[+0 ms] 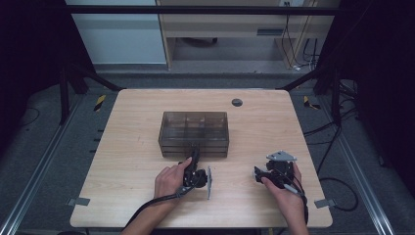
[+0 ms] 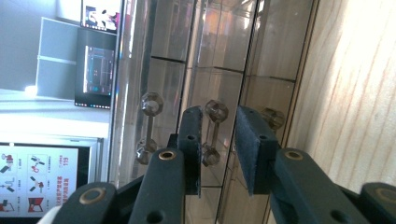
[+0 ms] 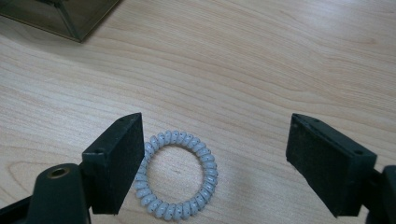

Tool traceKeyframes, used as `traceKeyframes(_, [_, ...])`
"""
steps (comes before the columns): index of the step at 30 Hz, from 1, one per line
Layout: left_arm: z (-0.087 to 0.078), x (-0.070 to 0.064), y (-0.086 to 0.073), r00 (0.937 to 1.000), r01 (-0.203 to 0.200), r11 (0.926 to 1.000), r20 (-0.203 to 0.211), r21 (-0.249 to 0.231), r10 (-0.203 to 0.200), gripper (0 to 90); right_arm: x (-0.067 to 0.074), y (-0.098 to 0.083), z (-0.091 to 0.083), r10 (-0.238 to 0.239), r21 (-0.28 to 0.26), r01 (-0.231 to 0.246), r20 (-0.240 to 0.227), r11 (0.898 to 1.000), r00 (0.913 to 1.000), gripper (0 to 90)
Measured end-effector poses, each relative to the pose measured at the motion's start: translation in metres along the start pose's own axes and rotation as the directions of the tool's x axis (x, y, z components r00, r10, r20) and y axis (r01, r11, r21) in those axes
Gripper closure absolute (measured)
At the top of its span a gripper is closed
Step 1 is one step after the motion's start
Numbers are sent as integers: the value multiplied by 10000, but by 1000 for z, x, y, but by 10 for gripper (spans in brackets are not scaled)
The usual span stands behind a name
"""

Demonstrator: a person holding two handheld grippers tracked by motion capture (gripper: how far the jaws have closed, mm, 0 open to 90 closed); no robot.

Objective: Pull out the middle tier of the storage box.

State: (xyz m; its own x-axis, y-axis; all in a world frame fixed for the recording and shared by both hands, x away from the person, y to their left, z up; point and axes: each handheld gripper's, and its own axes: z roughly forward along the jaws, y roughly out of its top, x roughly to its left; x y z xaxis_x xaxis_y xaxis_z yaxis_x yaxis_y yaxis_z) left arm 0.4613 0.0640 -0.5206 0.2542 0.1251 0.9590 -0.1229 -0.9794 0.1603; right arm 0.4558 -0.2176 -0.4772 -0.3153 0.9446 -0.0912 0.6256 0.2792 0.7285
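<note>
Drawer handle point(image 2: 211, 133) between left gripper point(image 2: 218, 140) pads – narrowed, not visibly pressing, right gripper point(image 3: 212, 158) spread wide – coil hair tie point(image 3: 176, 174) beside its left pad.

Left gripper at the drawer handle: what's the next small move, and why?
Probably close the left gripper the rest of the way onto the middle drawer handle, then pull the drawer out. The handle already sits between the jaws, but a gap still shows on one side, so the pads do not yet clamp it. The right gripper waits open over the spiral hair tie on the table.
</note>
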Motion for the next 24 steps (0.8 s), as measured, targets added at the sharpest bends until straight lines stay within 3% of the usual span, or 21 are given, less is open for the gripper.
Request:
traceKeyframes(8, [3, 0, 0, 9999, -38, 9999, -147, 163, 41, 732, 0, 0, 0, -75, -40, 75, -3, 10000, 10000, 215])
traceKeyframes(13, [3, -2, 1, 9989, -272, 9994, -374, 232, 280, 751, 1, 0, 0, -135, -63, 135, -4, 9999, 9999, 226])
traceKeyframes(24, [4, -3, 3, 9988, -189, 9992, -445, 345, 204, 784, 3, 0, -1, -299, -42, 299, 0, 9995, 9996, 240])
